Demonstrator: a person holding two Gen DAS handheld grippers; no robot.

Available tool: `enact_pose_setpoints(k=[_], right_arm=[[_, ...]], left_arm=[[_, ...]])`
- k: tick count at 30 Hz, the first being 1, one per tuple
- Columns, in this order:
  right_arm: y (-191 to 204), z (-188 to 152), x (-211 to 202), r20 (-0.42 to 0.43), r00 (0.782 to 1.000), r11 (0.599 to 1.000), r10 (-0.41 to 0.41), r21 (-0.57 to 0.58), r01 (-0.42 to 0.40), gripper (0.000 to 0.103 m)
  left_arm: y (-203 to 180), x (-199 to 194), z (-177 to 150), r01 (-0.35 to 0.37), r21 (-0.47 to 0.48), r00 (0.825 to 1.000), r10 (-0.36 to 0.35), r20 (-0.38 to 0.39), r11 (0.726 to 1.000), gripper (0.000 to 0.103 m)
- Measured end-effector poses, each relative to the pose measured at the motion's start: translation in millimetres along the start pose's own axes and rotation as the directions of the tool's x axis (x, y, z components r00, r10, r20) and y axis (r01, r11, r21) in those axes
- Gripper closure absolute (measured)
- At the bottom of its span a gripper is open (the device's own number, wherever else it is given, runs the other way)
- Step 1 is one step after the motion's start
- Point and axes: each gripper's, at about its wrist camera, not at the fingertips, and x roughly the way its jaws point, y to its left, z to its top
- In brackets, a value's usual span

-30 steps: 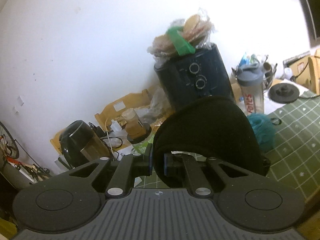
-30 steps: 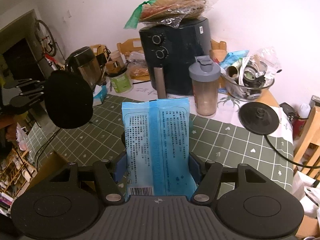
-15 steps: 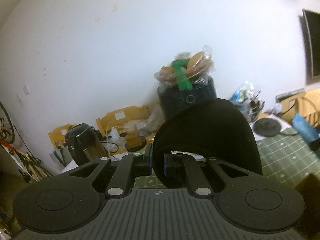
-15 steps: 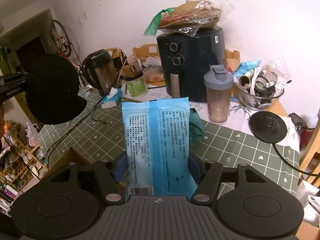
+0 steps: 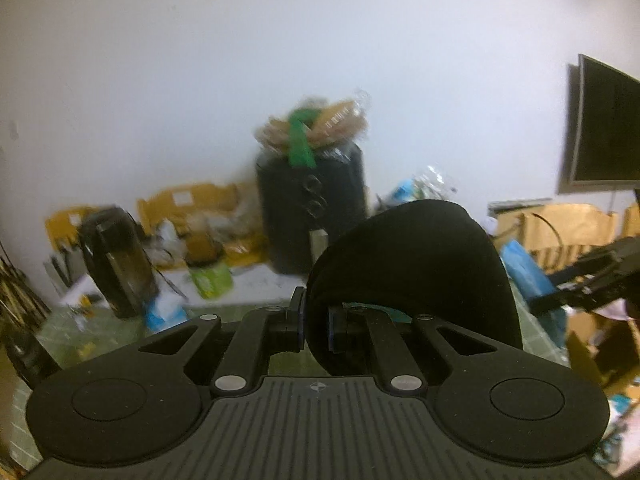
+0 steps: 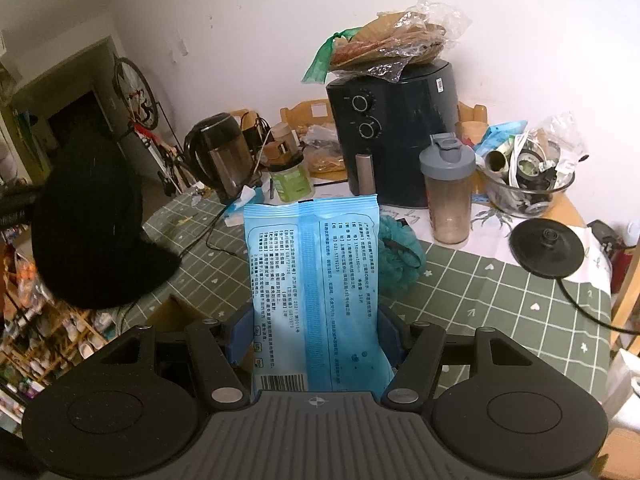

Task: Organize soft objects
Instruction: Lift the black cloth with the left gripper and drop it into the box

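- Compared with a second ago, the left gripper (image 5: pixel 315 326) has risen and swung away from the table: the air fryer (image 5: pixel 311 208) looks smaller and farther off, a wall-mounted screen (image 5: pixel 604 124) has come into view at 3 o'clock, and the left view is now motion-blurred.
- The left gripper is still clamped on the edge of the black hat (image 5: pixel 416 276), which bulges up and toward 2 o'clock.
- The right gripper (image 6: pixel 316 342) keeps its fingers pressed on both sides of the blue wipes pack (image 6: pixel 314 288), held above the green checked tablecloth (image 6: pixel 500 292).
- The pack's long axis runs 6 to 12 o'clock, barcode end nearest the camera.
- The teal fabric ball (image 6: pixel 400 256) lies on the cloth, partly hidden behind the pack.
- In the right view the hat (image 6: pixel 90 236) hangs at 9 o'clock, hiding most of the left gripper.
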Motion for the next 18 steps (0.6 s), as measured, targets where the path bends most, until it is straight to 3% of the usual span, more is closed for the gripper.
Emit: enact_pose_setpoints(k=[4,7,9,11,12,13,14,18], right_arm=[[1,-1,-4,0.005,1.0,1.0,0.004,0.003,-0.004,0.037],[2,-3,-5,0.001,1.0,1.0,0.009,0.0,-0.009,0.037],[3,-4,-5,-0.003,1.0,1.0,0.008,-0.003,-0.008,0.037],[4,-4,-5,-0.006,1.0,1.0,0.008,-0.003,-0.008,0.037],[3,-4,-5,-0.007,1.0,1.0,0.008,-0.004,-0.008,0.037],[3,-4,-5,-0.009,1.0,1.0,0.008,-0.005,-0.008,0.037],[3,-4,-6,-0.011,1.0,1.0,0.009,-0.006,-0.009,0.037],[5,-5,-7,-0.02,1.0,1.0,0.009,-0.013,-0.009,0.037]], left_arm=[[-4,4,-9,0.072,-0.052,0.994,-0.076,-0.076,0.996,0.093],[-2,15,-17,0.139,-0.152,0.972,-0.164,-0.168,0.979,0.087],[2,30,-25,0.184,-0.247,0.934,-0.248,-0.257,0.951,0.076],[7,47,-35,0.221,-0.333,0.88,-0.335,-0.337,0.916,0.059],[8,54,-40,0.231,-0.361,0.851,-0.368,-0.375,0.903,0.055],[8,56,-44,0.231,-0.374,0.836,-0.38,-0.395,0.898,0.047],[7,57,-47,0.228,-0.371,0.834,-0.378,-0.403,0.9,0.04],[-1,48,-52,0.222,-0.276,0.856,-0.323,-0.404,0.935,0.037]])
